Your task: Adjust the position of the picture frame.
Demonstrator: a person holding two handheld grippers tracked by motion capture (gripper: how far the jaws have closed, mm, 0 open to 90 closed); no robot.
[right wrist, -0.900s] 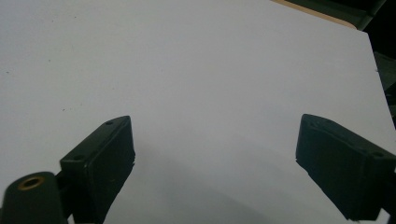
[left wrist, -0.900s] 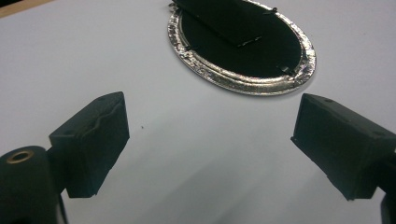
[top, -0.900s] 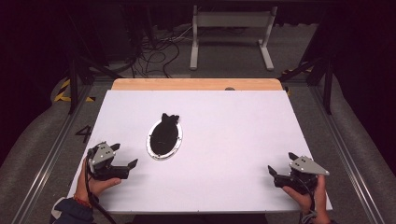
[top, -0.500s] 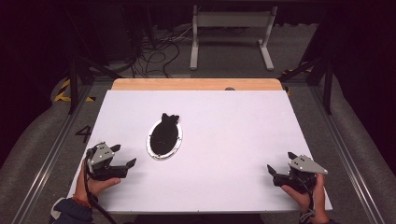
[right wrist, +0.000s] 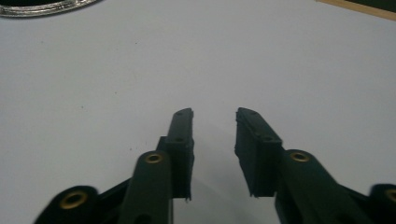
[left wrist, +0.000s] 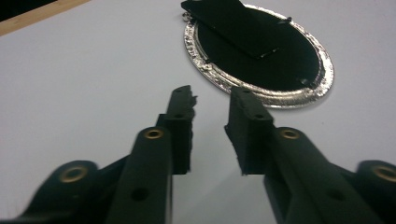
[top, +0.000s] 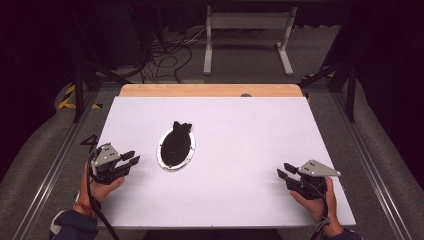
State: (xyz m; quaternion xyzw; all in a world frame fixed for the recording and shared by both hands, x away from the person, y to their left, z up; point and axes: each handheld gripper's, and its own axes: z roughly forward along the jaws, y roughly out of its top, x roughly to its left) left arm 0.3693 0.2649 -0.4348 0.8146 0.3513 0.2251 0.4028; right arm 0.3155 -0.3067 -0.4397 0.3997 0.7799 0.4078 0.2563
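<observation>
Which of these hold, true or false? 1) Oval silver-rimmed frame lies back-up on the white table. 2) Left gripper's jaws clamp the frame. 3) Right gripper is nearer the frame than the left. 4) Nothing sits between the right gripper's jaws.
1) True: the oval silver-rimmed frame lies flat on the white table, black back and stand up.
2) False: the left gripper has its jaws apart, just short of the rim.
3) False: the right gripper sits far off by the table's near corner.
4) True.
</observation>
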